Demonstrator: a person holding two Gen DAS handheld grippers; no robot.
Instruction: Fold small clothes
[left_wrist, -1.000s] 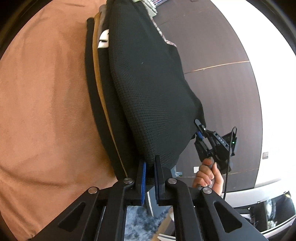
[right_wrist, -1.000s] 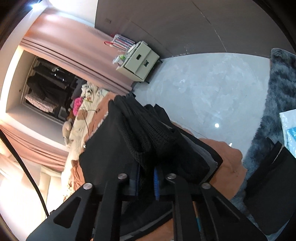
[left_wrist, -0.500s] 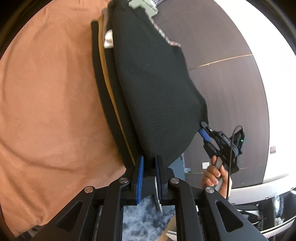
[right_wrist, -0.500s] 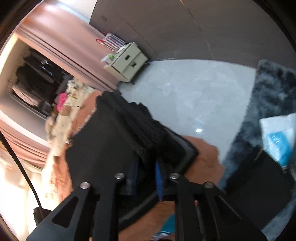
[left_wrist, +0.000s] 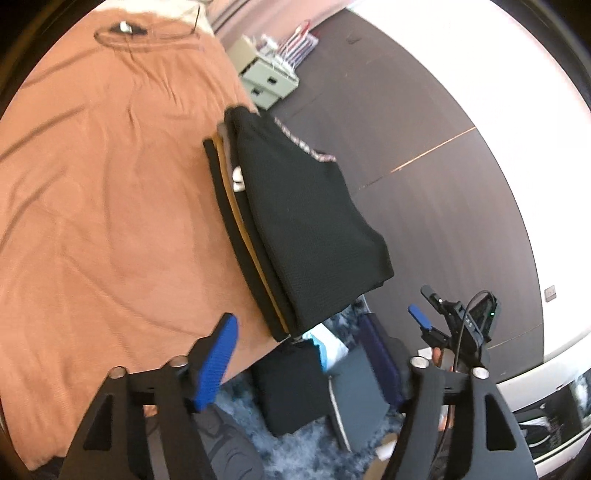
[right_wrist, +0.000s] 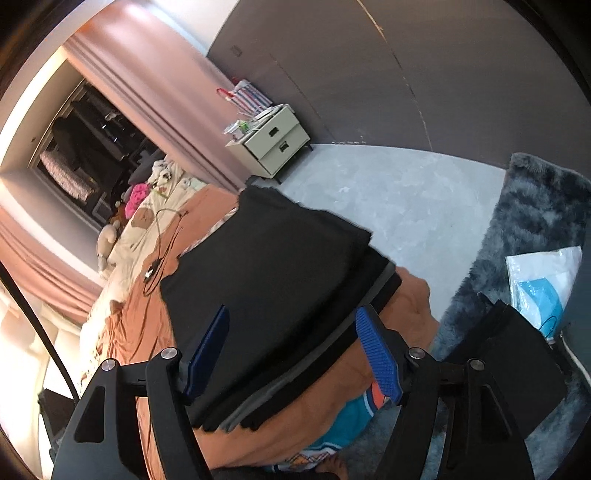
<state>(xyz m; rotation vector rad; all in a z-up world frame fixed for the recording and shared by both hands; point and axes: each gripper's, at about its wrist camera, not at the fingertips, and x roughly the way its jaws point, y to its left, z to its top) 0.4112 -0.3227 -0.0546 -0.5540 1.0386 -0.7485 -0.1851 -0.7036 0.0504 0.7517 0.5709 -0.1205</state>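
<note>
- Black knit garment (left_wrist: 310, 221) tops folded stack (right_wrist: 291, 306) at bed (left_wrist: 103, 206) edge, near its corner.
- Left gripper (left_wrist: 321, 350), right gripper (right_wrist: 291, 350): jaws just opened, nothing between them.
- Risk: stack overhangs the edge; a nudge could tip it floorward.

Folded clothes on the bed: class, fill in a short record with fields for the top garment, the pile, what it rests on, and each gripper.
top garment: black knit piece, folded, lying flat on the pile
pile: stack of folded clothes at the bed's edge
surface: orange bedsheet
left gripper: just opened, nothing between its pads
right gripper: just opened, pads clear of the pile
floor: grey shaggy rug
</note>
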